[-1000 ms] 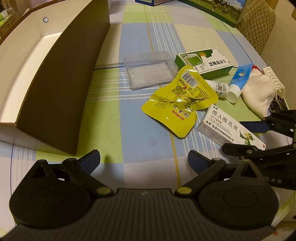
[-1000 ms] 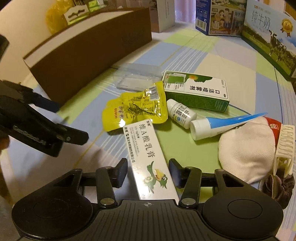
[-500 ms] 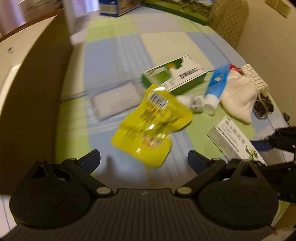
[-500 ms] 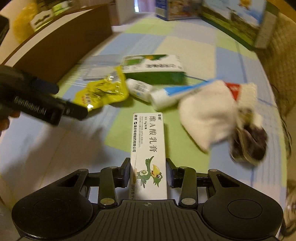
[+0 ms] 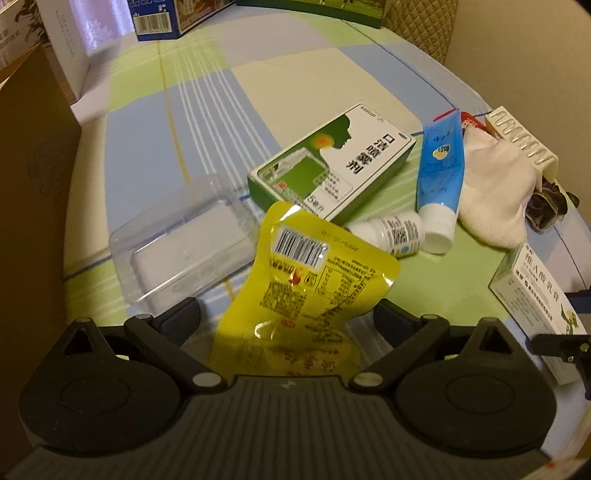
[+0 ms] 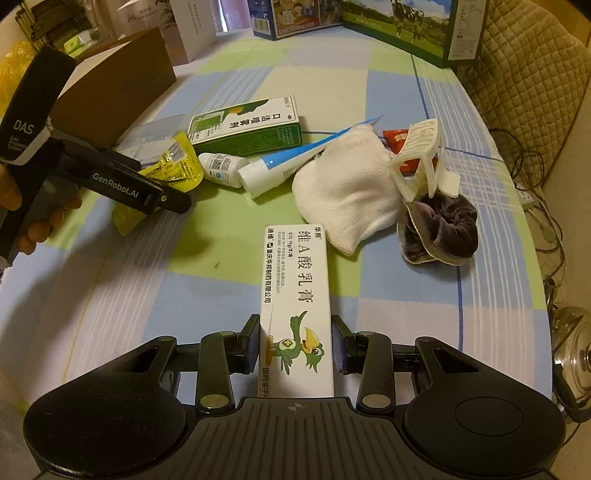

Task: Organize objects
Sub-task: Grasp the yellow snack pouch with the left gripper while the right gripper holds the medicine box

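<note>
Ointment box [image 6: 295, 306] is sitting clamped between the right gripper [image 6: 294, 345] pads, pointing toward twelve o'clock over the checked worktop [image 6: 406, 96]; yellow pouch [image 5: 314, 288] is lying between the wide left gripper [image 5: 286, 317] fingers, whose jaws are closing without pressing it; white cloth bag [image 6: 347, 192] is lying at one o'clock of the box.

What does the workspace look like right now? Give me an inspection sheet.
Surface: checked tablecloth, flat.
Job's things: yellow pouch, ointment box, green box, small white bottle, blue tube, brown storage box.
Clutter: clear plastic tray, white cloth pouch, white hair claw, dark scrunchie.
Grippers: left gripper closing, pouch between pads, not pressed; right gripper shut on ointment box.
Cables: cords off table's right edge.
Surroundings: milk cartons, quilted chair.
</note>
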### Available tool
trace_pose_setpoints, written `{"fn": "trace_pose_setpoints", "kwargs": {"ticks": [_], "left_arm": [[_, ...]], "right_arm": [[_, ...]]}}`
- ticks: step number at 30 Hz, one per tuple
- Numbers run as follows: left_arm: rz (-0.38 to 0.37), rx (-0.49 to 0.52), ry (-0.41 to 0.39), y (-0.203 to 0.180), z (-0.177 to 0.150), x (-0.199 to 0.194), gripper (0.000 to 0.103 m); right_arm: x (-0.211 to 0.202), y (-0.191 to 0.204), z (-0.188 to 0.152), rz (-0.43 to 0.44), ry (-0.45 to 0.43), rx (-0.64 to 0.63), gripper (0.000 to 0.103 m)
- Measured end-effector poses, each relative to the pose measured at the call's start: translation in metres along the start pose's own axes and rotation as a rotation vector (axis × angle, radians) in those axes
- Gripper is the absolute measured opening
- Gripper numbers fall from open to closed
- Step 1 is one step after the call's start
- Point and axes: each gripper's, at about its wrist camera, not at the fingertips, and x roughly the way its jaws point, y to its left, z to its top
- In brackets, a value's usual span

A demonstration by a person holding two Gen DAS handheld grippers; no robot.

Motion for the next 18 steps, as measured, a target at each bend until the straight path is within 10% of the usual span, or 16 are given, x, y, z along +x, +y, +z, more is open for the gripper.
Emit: {"fn": "trace_pose_setpoints", "kwargs": {"ticks": [6,18], "left_arm": [[-0.033,0.043,-0.041,-0.007,-0.007,-0.009,0.069],[-0.076,-0.111,-0.045,-0.006,-0.039,-0.037,0.053]], "right_arm": [[0.000,0.001,0.000,0.002,-0.009,-0.002,0.036],[0.001,0.009,0.002,0.007,-0.001,-0.034,0.036]]}}
